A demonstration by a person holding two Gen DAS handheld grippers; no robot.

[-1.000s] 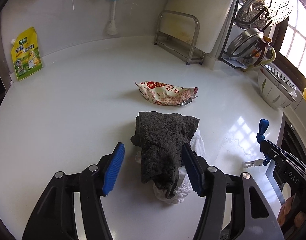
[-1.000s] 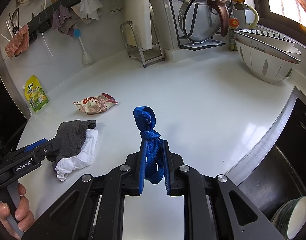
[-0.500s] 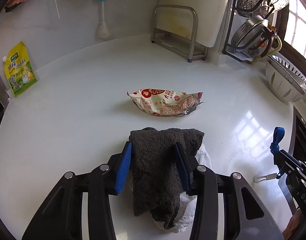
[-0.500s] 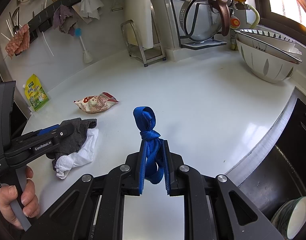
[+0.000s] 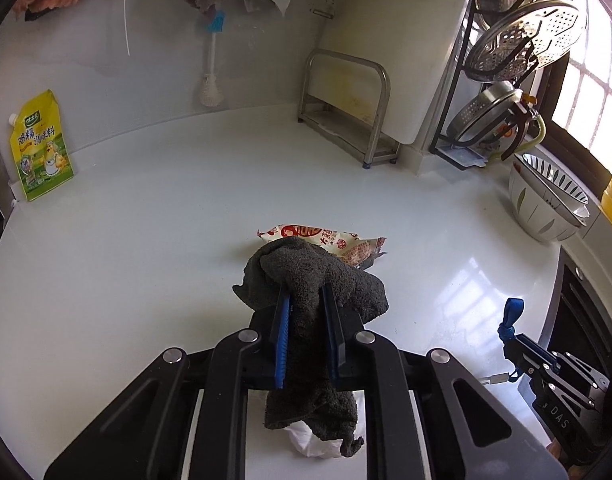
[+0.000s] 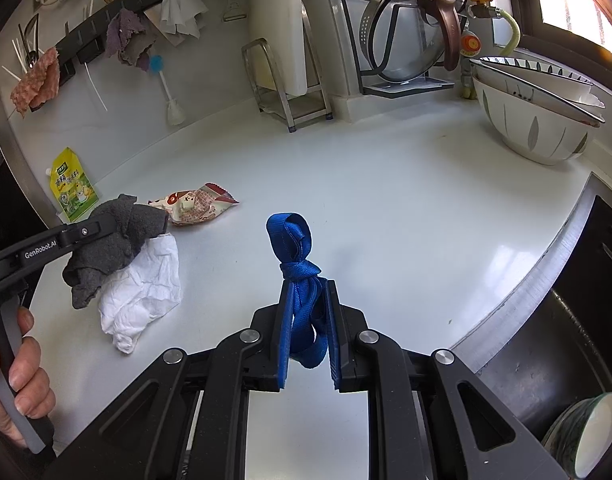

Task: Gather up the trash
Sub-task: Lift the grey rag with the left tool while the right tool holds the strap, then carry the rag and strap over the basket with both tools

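My left gripper [image 5: 306, 292] is shut on a dark grey cloth [image 5: 314, 276] and holds it lifted off the white counter [image 5: 146, 240]; the cloth also shows in the right wrist view [image 6: 110, 240]. Crumpled white paper [image 6: 142, 288] lies under it on the counter, partly hidden in the left wrist view [image 5: 310, 440]. A red-and-white snack wrapper [image 5: 346, 240] lies just beyond the cloth, also in the right wrist view [image 6: 194, 208]. My right gripper [image 6: 306, 288] is shut on a knotted blue strap [image 6: 294, 248].
A yellow-green pouch [image 5: 40, 148] leans on the back wall at the left. A metal rack [image 5: 346, 108] with a cutting board, a pot-lid stand [image 6: 406, 40] and stacked bowls [image 6: 538, 112] line the back and right. A dark sink [image 6: 566, 340] with a bowl lies at the right.
My left gripper closed on the grey cloth and lifted it off the white paper. My right gripper with the blue strap stayed still.
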